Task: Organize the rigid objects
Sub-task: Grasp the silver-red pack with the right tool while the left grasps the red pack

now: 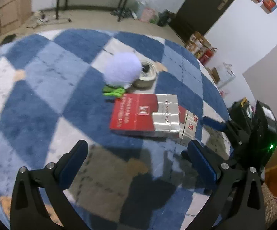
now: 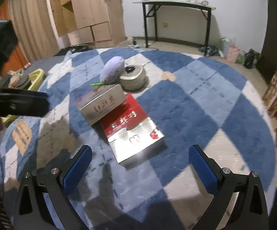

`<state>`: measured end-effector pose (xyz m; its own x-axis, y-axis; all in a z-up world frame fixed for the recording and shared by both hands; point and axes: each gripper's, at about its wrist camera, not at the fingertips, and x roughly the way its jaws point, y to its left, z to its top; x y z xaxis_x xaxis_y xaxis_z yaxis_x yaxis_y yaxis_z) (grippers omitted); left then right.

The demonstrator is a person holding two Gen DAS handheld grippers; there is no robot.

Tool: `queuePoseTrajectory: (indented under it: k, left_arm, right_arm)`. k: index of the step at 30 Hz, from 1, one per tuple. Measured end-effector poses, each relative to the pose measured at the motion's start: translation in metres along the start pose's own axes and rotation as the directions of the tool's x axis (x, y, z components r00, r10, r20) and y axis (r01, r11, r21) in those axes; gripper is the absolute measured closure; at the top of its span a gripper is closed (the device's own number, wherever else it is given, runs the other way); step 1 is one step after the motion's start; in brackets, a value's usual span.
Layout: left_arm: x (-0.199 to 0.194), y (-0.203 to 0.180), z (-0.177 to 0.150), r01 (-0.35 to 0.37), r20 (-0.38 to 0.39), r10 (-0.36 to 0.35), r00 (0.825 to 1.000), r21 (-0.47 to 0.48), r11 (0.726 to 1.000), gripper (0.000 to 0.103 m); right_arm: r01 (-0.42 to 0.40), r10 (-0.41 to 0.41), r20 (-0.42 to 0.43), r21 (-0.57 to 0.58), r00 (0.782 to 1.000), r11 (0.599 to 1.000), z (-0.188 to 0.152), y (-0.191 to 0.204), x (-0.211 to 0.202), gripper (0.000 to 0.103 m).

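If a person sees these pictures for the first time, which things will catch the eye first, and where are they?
The two red-and-silver cartons in the middle of the blue checked blanket stand out first, one leaning across the other. Just behind them lie a lilac plush ball and a roll of tape, side by side. In the foreground, the right gripper is open and empty, with blue pads.

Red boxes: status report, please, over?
Left tool, right tool open, empty. Two red boxes stacked crooked, untouched. Purple plush beyond, nothing blocking.
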<state>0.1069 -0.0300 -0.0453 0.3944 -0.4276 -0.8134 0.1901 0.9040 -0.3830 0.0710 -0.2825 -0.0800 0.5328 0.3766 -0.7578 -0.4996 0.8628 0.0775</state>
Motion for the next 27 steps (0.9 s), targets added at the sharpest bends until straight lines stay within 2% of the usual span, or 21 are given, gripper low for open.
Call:
queuePoseTrajectory:
  k: [2, 7, 10, 14, 15, 18, 19, 23, 27]
  left_arm:
    - [0.012, -0.001, 0.007, 0.033, -0.016, -0.033, 0.999, 0.008, 0.999, 0.000]
    - [0.037, 0.004, 0.017, 0.024, -0.064, -0.022, 0.998, 0.026, 0.999, 0.000]
    - [0.046, 0.003, 0.022, 0.035, -0.059, -0.033, 0.998, 0.030, 0.999, 0.000]
    - [0.055, 0.001, 0.026, 0.008, -0.043, -0.007, 0.999, 0.027, 1.000, 0.000]
    - [0.055, 0.001, 0.026, 0.006, -0.035, -0.005, 0.999, 0.027, 1.000, 0.001]
    - [0.052, 0.001, 0.026, -0.002, 0.002, 0.002, 1.000, 0.006, 1.000, 0.014]
    - [0.050, 0.002, 0.025, -0.007, 0.003, 0.007, 1.000, -0.007, 1.000, 0.014]
    - [0.038, -0.004, 0.020, -0.023, 0.011, 0.023, 1.000, -0.008, 1.000, 0.014]
    - [0.004, -0.002, 0.016, -0.109, 0.072, 0.109, 0.992, 0.005, 0.994, 0.014]
  right_arm:
    - [-0.034, 0.034, -0.016, -0.002, 0.999, 0.999, -0.005, -0.002, 0.007, 0.000]
    - [-0.030, 0.030, 0.011, -0.030, 0.999, 0.999, 0.000, -0.005, 0.014, 0.000]
    - [-0.038, 0.039, 0.020, -0.040, 0.999, 0.998, 0.006, -0.007, 0.021, 0.000]
    - [-0.023, 0.024, 0.014, -0.078, 1.000, 0.997, 0.010, -0.002, 0.036, 0.001]
    - [-0.024, 0.025, 0.016, -0.085, 1.000, 0.996, 0.011, -0.001, 0.038, 0.004]
    - [-0.027, 0.029, 0.025, -0.106, 0.999, 0.994, 0.011, 0.003, 0.040, 0.027]
    - [-0.023, 0.027, 0.031, -0.110, 0.999, 0.994, 0.011, 0.004, 0.040, 0.033]
    - [0.001, 0.006, 0.046, -0.142, 0.999, 0.990, 0.008, 0.011, 0.036, 0.034]
    - [0.032, -0.024, 0.058, -0.148, 0.998, 0.989, 0.002, 0.016, 0.022, 0.036]
